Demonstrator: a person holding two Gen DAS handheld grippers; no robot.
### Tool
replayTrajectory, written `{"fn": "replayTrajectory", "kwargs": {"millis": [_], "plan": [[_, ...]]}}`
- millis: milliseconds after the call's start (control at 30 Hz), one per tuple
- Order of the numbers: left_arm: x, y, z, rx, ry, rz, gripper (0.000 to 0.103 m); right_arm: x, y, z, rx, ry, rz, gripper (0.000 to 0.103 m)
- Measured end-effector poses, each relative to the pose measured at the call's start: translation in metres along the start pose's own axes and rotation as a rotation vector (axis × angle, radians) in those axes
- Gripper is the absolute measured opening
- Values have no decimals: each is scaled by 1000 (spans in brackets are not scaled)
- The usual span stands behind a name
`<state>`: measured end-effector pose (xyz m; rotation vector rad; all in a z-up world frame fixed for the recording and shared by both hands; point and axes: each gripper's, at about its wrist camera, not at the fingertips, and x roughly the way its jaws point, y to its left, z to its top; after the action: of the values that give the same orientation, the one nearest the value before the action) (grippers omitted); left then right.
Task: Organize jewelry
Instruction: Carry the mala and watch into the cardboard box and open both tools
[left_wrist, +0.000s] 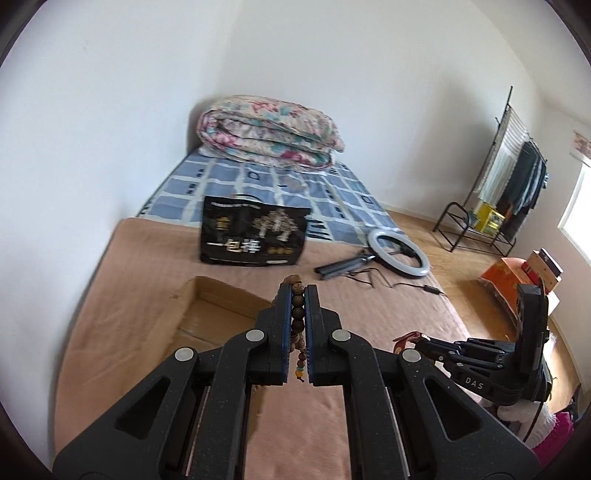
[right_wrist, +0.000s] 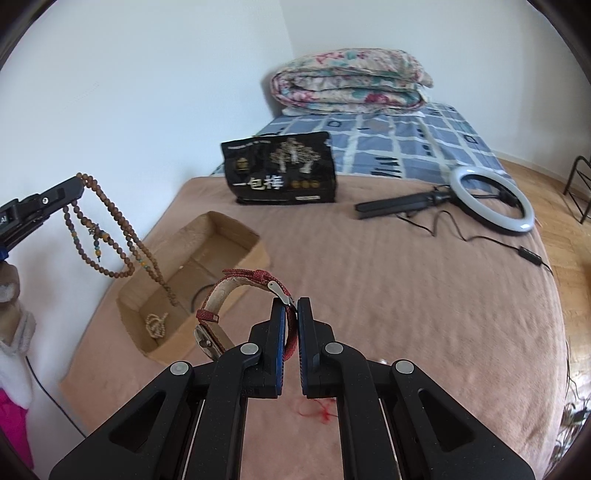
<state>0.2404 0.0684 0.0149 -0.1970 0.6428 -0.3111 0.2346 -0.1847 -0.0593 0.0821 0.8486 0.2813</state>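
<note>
My left gripper is shut on a long brown bead necklace, pinched between its blue pads. In the right wrist view that necklace hangs from the left gripper in loops above an open cardboard box. A pale bead bracelet lies inside the box. My right gripper is shut on the strap of a red wristwatch, whose face hangs to the left above the box's near end. The right gripper also shows at the right of the left wrist view. The cardboard box lies just ahead.
A pink blanket covers the bed. On it stand a black printed bag and a ring light with its cable. A folded floral quilt lies at the far end. Red thread lies near me. A clothes rack stands on the floor.
</note>
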Motion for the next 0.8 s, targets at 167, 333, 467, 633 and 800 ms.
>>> {"fn": "replayTrajectory", "kwargs": {"millis": [167, 333, 467, 633, 800], "plan": [[-1, 24, 1, -11, -6, 37, 4, 16, 27, 8, -34, 11, 27, 5], [-1, 44, -2, -21, -5, 64, 4, 34, 51, 14, -58, 26, 45, 5], [4, 56, -4, -27, -1, 81, 4, 48, 64, 19, -57, 40, 66, 5], [10, 73, -10, -44, 12, 95, 4, 69, 77, 25, -52, 62, 84, 5], [22, 92, -19, -68, 35, 106, 4, 91, 86, 27, -37, 89, 99, 5]]}}
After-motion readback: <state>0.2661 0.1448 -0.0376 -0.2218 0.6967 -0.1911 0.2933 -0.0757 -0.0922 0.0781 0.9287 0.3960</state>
